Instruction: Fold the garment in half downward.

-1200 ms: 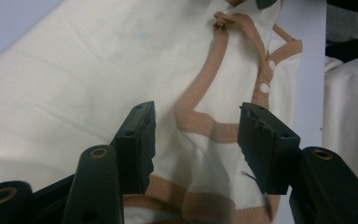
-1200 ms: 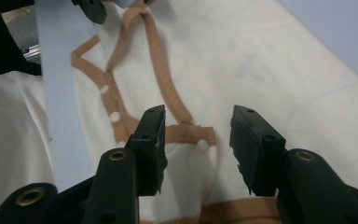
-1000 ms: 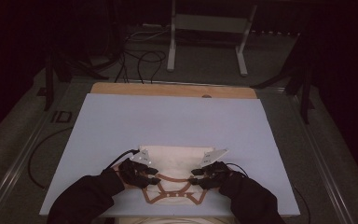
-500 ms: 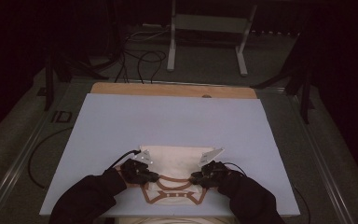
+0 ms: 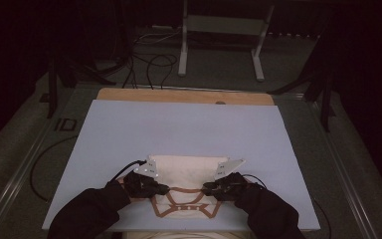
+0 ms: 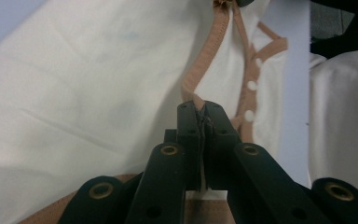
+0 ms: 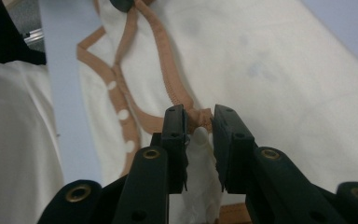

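Note:
A cream garment (image 5: 186, 172) with tan trim lies on the near part of a pale blue board (image 5: 179, 124). My left gripper (image 5: 161, 189) is at its near left. In the left gripper view this gripper (image 6: 201, 108) is shut on the tan trim (image 6: 214, 46), which rises taut from the tips. My right gripper (image 5: 208, 189) is at the near right. Its jaws (image 7: 199, 116) have just been closing on a fold of trimmed edge with a white button (image 7: 200, 135) between them, and the pads press on it. Dark sleeves cover both forearms.
The board rests on a wooden tabletop (image 5: 184, 95) whose far edge shows. The garment's lower part hangs over the board's near edge (image 5: 179, 234). Cables (image 5: 149, 64) and a metal stand (image 5: 219, 40) are on the floor beyond the table. Bare board lies on the far side and both sides.
Both hands have drawn slightly toward the garment's neckline and risen a little. The trimmed near edge is now pinched up from the board at both sides.

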The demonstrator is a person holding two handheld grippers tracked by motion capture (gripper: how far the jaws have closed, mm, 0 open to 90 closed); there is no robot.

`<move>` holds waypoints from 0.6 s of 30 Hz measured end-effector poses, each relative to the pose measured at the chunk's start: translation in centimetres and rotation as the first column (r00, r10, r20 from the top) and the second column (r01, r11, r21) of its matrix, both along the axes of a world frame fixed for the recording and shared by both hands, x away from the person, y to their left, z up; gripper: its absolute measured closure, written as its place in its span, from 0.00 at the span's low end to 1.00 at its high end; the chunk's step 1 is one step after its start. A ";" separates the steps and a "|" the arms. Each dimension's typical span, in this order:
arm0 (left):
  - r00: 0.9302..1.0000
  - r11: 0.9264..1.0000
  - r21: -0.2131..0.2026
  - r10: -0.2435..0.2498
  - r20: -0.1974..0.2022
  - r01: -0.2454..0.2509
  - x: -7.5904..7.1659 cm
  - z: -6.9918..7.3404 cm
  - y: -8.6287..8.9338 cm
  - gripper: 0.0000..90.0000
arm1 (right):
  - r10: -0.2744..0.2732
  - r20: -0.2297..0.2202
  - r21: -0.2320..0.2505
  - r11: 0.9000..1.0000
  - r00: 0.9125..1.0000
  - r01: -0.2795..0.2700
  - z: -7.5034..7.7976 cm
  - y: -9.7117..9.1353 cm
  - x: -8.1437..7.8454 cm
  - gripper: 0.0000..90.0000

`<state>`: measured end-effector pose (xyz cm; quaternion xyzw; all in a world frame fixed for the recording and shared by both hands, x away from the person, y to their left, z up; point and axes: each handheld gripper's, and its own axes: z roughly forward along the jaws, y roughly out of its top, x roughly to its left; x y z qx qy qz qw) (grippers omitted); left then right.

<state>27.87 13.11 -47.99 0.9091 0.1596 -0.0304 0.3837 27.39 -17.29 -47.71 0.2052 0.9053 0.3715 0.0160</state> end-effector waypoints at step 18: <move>0.986 0.986 0.039 -0.163 -0.040 0.165 -3.5 -1.3 0.2 0.78 | 0.122 -0.028 0.006 0.993 0.992 -0.122 0.3 0.0 -4.2 0.72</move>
